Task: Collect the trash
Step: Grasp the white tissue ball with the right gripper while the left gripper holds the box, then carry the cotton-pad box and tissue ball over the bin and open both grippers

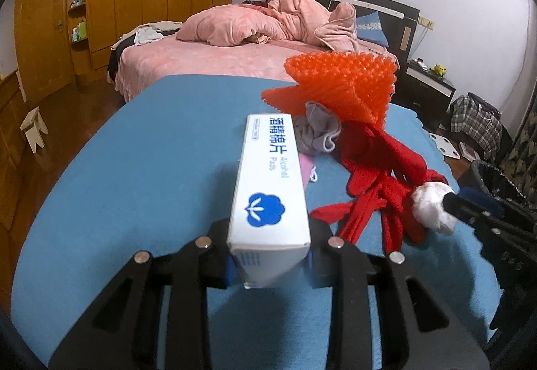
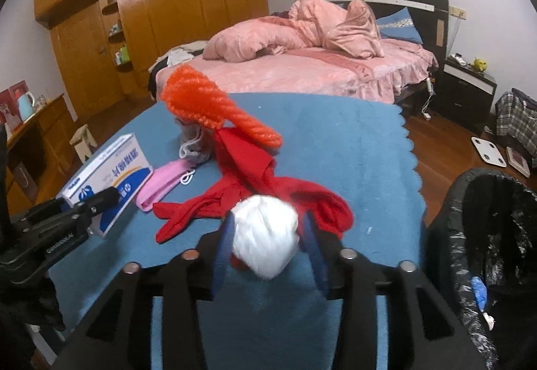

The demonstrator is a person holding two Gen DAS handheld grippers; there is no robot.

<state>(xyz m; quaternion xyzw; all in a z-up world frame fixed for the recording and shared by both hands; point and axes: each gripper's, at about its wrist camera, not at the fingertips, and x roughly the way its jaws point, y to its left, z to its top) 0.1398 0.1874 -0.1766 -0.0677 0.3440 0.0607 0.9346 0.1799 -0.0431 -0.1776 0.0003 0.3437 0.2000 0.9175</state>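
My left gripper (image 1: pixel 270 230) is shut on a white box of alcohol pads (image 1: pixel 268 175), held lengthwise above the blue-covered table (image 1: pixel 151 168). The same box (image 2: pixel 110 175) and left gripper (image 2: pixel 100 199) show at the left of the right wrist view. A crumpled white paper wad (image 2: pixel 265 235) sits between the blue pads of my right gripper (image 2: pixel 268 227). A gap shows beside the right pad, so the jaws stand open around it. In the left wrist view the wad (image 1: pixel 433 205) is at the tip of the right gripper (image 1: pixel 453 199). A black-bagged trash bin (image 2: pixel 446 235) stands at the table's right edge.
On the blue cover (image 2: pixel 335 152) lie a red garment (image 2: pixel 255 182), an orange spiky mat (image 2: pixel 201 101), a pink face mask (image 2: pixel 164 182) and a grey cloth (image 2: pixel 194 138). Behind is a pink bed (image 2: pixel 302 68). Bags and a scale (image 2: pixel 488 152) lie on the floor.
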